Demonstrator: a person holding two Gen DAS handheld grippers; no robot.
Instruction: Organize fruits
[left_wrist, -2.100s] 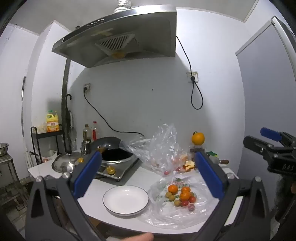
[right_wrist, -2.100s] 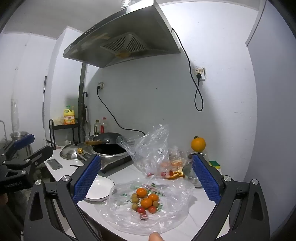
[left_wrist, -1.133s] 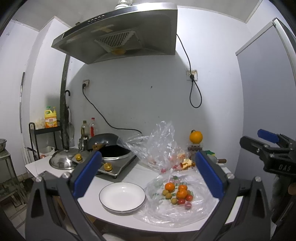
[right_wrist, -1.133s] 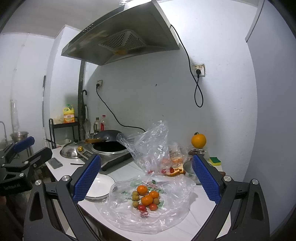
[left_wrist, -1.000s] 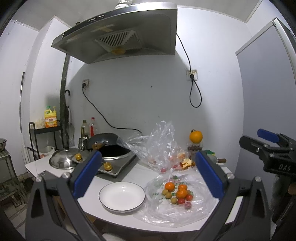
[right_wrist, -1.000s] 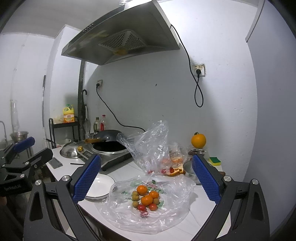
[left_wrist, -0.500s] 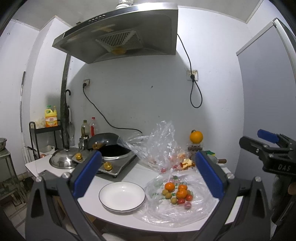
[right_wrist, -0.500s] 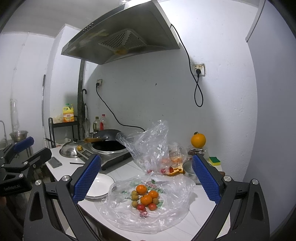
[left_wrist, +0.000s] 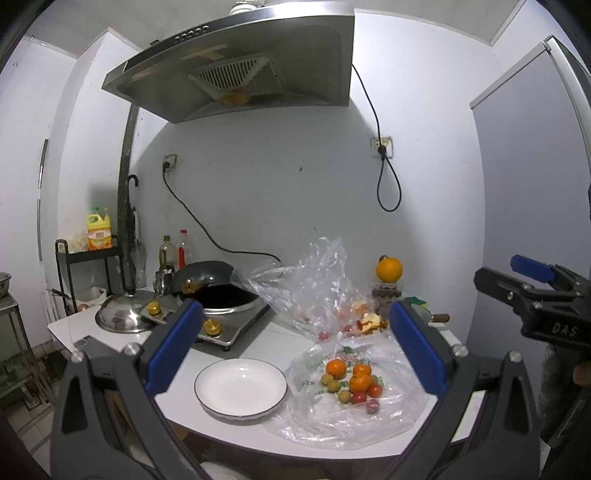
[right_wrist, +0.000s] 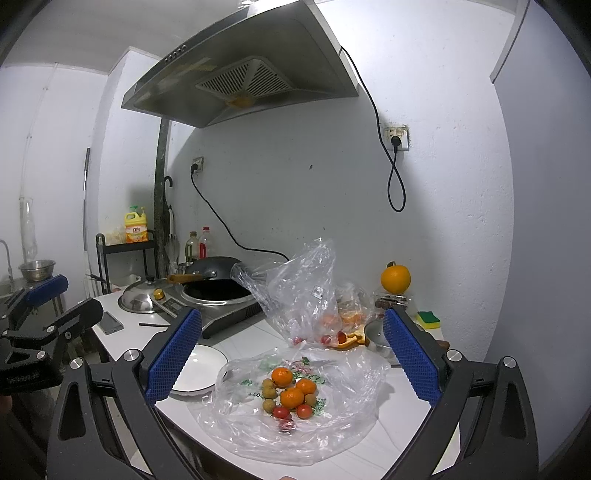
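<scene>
A small heap of fruit (left_wrist: 351, 380) (right_wrist: 290, 395), with tangerines, pale longans and cherry tomatoes, lies on a flattened clear plastic bag (left_wrist: 399, 413) (right_wrist: 240, 417) on the white counter. To its left sits an empty white plate (left_wrist: 241, 386) (right_wrist: 201, 369). My left gripper (left_wrist: 295, 347) hangs open in front of the counter, well short of plate and fruit. My right gripper (right_wrist: 291, 350) is open too, held back from the fruit with nothing between its fingers. Each gripper shows at the edge of the other's view.
A crumpled clear bag (left_wrist: 314, 288) with more fruit and peel stands behind the heap. An orange (left_wrist: 389, 269) sits on a small box at the back right. An induction cooker with a black wok (left_wrist: 218, 291), a steel lid (left_wrist: 122, 314), a phone (right_wrist: 110, 322) and bottles fill the left.
Both grippers drifted slightly back and up about two seconds ago; since then both views have held almost still. Nothing on the counter has moved.
</scene>
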